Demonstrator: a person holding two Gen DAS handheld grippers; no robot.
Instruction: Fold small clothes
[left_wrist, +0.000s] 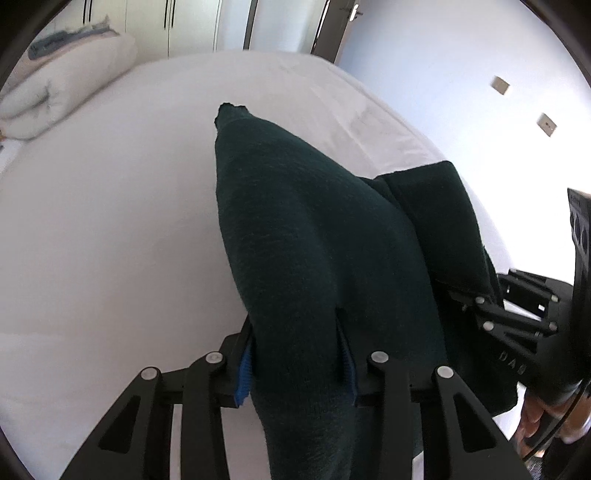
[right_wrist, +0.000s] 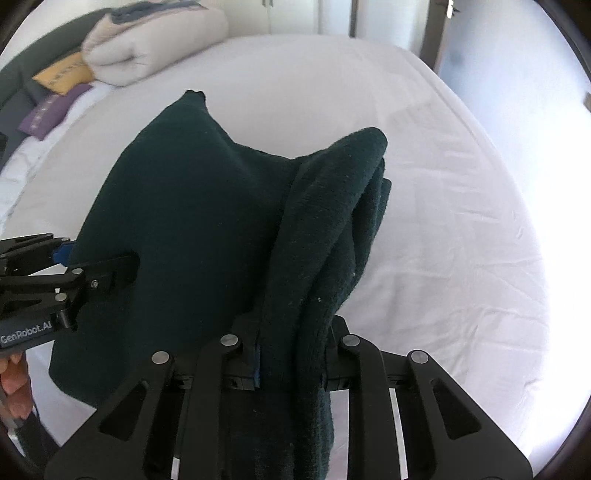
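Jaws of the left gripper (left_wrist: 295, 363) and right gripper (right_wrist: 291, 363) each clamped the dark green garment (right_wrist: 207, 206), lifted above the bed (right_wrist: 443, 221); folding appeared midway, laying-down remaining toward 12 o'clock.

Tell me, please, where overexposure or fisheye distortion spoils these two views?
Right wrist view: the bed sheet blows out to white at the right edge; left wrist view: the wall is washed pale; both bend the bed's edge, and the dark green garment shows little texture.

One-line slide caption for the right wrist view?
Right gripper and left gripper both clamp a dark green garment, lifted over the white bed.
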